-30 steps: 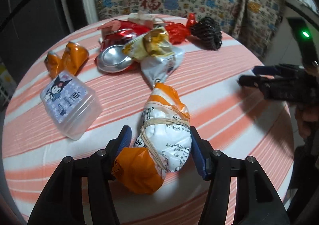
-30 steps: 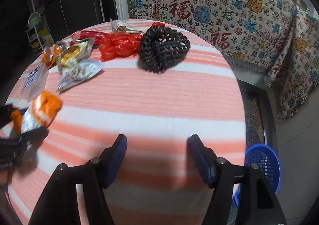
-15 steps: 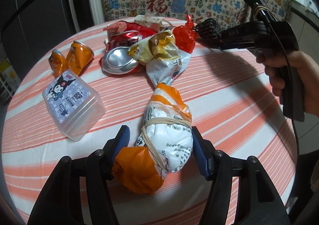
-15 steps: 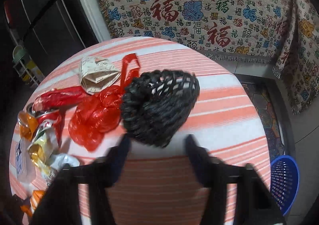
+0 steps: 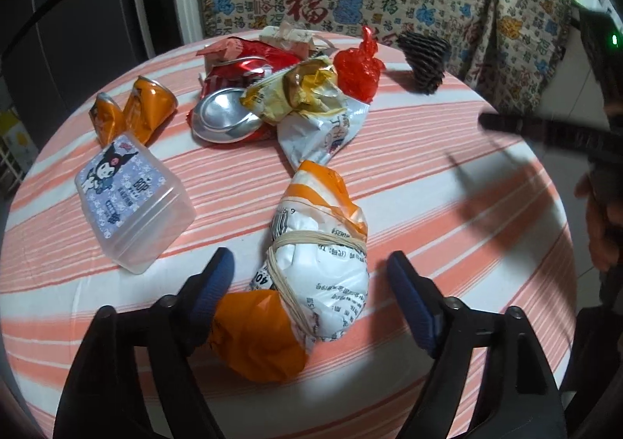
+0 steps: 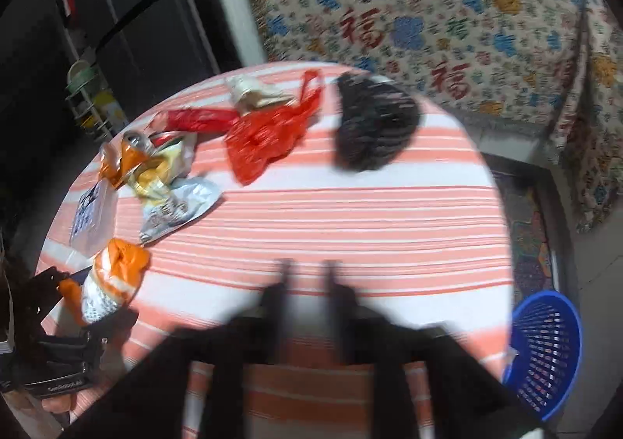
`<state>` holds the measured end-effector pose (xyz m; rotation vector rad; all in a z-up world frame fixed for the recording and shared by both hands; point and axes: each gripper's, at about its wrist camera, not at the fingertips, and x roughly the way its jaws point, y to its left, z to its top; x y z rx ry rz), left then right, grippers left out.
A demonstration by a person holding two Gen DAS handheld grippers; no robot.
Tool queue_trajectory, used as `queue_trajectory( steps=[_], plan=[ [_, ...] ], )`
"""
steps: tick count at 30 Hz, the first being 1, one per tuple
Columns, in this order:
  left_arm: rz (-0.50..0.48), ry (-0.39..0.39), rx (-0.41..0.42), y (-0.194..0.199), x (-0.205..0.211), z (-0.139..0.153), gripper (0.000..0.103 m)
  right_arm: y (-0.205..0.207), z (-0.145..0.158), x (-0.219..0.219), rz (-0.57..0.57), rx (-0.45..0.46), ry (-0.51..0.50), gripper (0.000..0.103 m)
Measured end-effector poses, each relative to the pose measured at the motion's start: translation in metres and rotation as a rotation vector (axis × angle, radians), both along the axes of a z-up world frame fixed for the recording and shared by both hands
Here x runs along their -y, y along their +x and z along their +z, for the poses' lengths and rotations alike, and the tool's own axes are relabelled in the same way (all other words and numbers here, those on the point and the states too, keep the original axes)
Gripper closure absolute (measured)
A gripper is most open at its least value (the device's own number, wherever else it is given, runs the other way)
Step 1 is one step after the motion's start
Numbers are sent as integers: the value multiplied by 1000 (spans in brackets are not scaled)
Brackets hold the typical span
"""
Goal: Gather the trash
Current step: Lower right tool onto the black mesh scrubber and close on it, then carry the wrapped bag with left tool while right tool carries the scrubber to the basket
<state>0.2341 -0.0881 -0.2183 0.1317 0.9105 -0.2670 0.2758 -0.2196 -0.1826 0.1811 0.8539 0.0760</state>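
Observation:
An orange-and-white snack bag (image 5: 319, 275) bound with a rubber band lies on the striped table (image 5: 447, 205). My left gripper (image 5: 307, 263) straddles it, jaws opening. The left pad is at the orange end and the right pad stands clear of the bag. My right gripper (image 6: 309, 271) is blurred over the near table, jaws opening with a narrow gap and nothing between them. A black mesh net (image 6: 373, 127) lies well beyond it, next to a red plastic bag (image 6: 268, 131). In the left wrist view the right gripper (image 5: 506, 123) hovers at the right.
A crushed red can (image 5: 229, 108), a yellow wrapper (image 5: 296, 92), a silver wrapper (image 5: 323, 131), a crushed orange can (image 5: 136, 111) and a clear sticker box (image 5: 132, 197) lie on the table. A blue basket (image 6: 545, 349) stands on the floor by the table's right edge.
The left jaws have spread away from the bound bag, which stays on the table. The right gripper reached to the black net, then pulled back without it.

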Motion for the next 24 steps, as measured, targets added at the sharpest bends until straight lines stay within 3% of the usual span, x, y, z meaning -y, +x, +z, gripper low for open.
queue_trajectory(
  steps=[2, 4, 9, 13, 14, 15, 19, 24],
  plan=[
    [-7, 15, -5, 0, 4, -2, 11, 1, 12, 15, -72, 76, -37, 20],
    [-4, 12, -10, 1, 3, -2, 8, 17, 21, 28, -119, 95, -50, 20],
    [-10, 15, -17, 2, 4, -4, 4, 81, 29, 35, -127, 69, 7, 20],
    [-14, 14, -19, 2, 4, -5, 3, 122, 14, 28, -139, 1, -6, 22],
    [-15, 13, -20, 2, 5, -5, 3, 126, 8, 27, -144, -12, -9, 41],
    [-15, 12, -20, 2, 5, -4, 2, 128, 1, 28, -134, -29, 9, 67],
    [-15, 11, -19, 2, 5, -4, 2, 105, 5, 28, -109, 23, 3, 83],
    [-12, 15, -21, 3, 4, -5, 1, 45, 15, 1, 24, -5, -22, 83]
  ],
)
